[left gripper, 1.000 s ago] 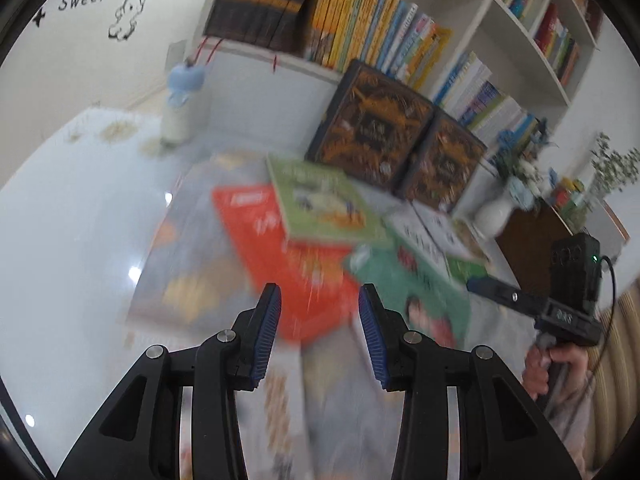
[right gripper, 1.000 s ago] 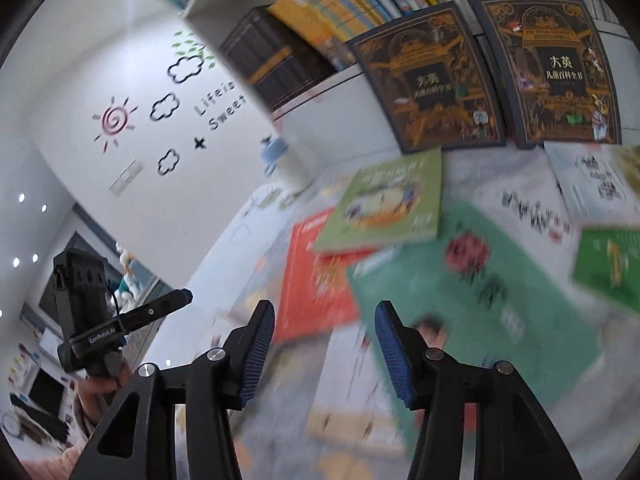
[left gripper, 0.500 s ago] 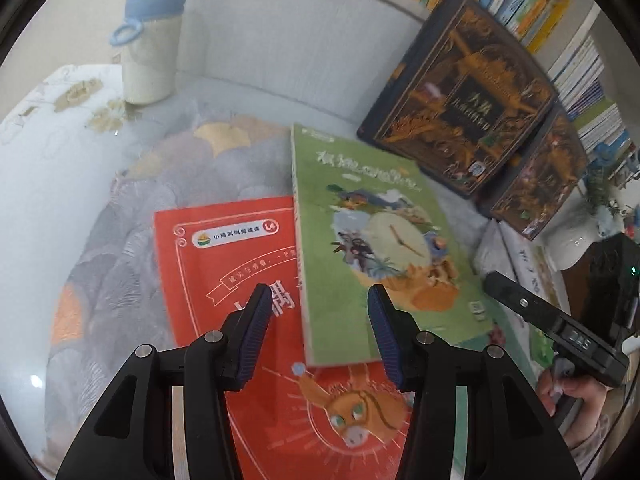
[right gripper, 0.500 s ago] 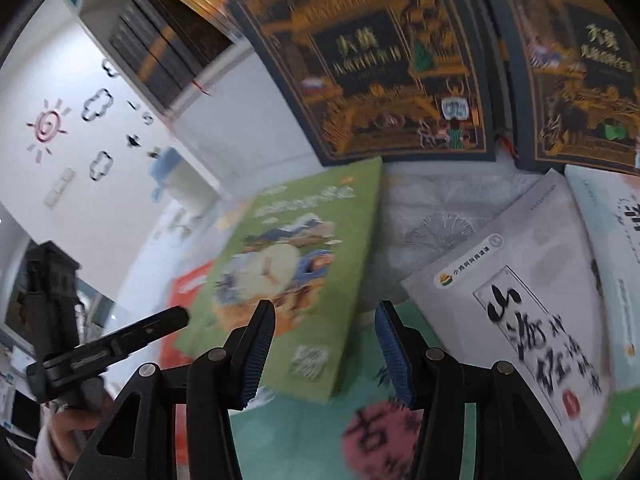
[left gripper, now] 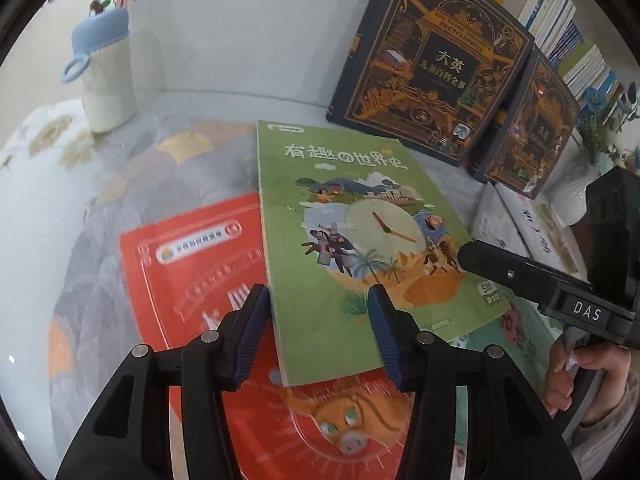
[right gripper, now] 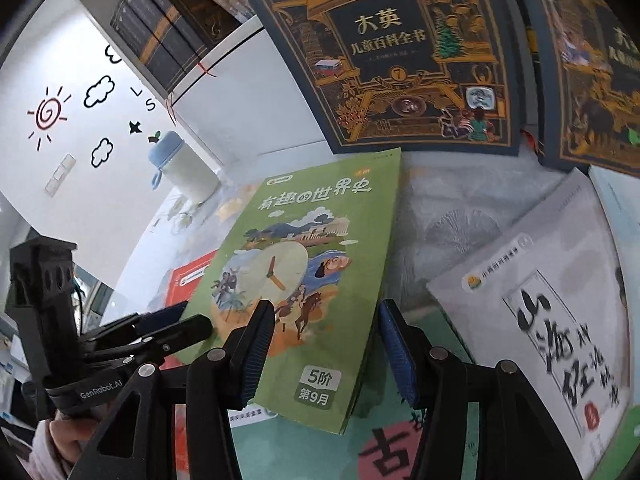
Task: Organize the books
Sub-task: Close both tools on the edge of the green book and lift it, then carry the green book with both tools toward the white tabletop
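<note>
A wide table (left gripper: 36,184), covered with a patterned grey cloth, runs up to a white bookshelf base at its far edge, and loose books are scattered across it. Two big dark encyclopedia volumes (left gripper: 436,68) lean upright against that far edge. In front of them lies the green book (left gripper: 360,240), flat, cover up, its long axis running from the far edge toward the person. Its near part overlaps the red book (left gripper: 192,276) on its left side and a teal book (right gripper: 320,456) at the near end, so its near corner is lifted slightly off the cloth. A white book (right gripper: 540,320) lies apart to its right, and a pale bottle with a blue cap (left gripper: 106,76) stands near the far left corner.

Both tools point steeply down at the green book's near short edge. The left gripper (left gripper: 318,336) hovers over the near left corner, jaws partly apart with nothing between the pads, straddling the spine edge. The right gripper (right gripper: 326,354) hangs over the near right part, its jaws opening a little and likewise gripping nothing. Each looks about equally near, so the book seems to be the pick, probably taken by that raised near edge.
</note>
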`<state>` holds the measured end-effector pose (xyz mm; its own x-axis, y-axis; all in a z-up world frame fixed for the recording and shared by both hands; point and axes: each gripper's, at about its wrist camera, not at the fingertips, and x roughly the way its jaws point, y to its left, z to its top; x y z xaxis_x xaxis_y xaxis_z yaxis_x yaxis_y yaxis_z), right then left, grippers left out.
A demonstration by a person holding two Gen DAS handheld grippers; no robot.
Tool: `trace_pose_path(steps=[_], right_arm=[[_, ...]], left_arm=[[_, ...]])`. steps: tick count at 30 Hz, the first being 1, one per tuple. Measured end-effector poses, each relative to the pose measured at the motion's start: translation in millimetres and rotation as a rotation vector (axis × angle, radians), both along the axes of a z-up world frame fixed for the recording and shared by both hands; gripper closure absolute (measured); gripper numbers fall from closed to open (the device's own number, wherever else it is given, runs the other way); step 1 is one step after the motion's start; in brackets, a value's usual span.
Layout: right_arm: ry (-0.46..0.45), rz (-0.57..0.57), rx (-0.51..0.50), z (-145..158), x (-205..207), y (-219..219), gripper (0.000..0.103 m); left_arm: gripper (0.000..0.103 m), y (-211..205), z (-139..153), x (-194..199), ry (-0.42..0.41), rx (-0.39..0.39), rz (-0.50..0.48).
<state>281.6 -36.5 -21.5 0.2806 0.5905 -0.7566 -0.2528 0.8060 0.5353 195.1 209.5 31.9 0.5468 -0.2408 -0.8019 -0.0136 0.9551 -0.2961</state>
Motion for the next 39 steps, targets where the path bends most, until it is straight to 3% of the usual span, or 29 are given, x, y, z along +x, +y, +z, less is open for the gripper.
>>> trace_pose_path(steps=[6,10,13,27,35,39], right_arm=[[0.042,-0.001,0.028,7.1,-19.4,-8.2,0.05],[0.048,0.016,-0.007,13.6,-38.9,-5.9,0.05],[0.048,0.031,-0.026,18.7,-58.6,-6.2,0.05],[0.04,0.027,-0.037,43.8,-192.4,-46.7,0.05],[0.031,0.009,-0.01,46.6,-246.3,-70.3,0.05],[0.038,0.026,0.003,46.2,-275.4,-74.6,0.05]], left_arm=[[0.055,-10.5,7.5,-19.7,-0.003,0.034,-0.043],[0.056,-7.9,13.0,-35.7,0.004,-0.024,-0.026],[0.056,-14.5,18.1,-53.4,0.006,-0.016,-0.044],[0.055,-63.4,22.2,-176.1,-0.023,-0.021,-0.171],[0.056,-78.8,10.7,-230.8,-0.026,-0.081,-0.206],[0.055,-87.3,10.9,-258.9,-0.06,-0.045,-0.218]])
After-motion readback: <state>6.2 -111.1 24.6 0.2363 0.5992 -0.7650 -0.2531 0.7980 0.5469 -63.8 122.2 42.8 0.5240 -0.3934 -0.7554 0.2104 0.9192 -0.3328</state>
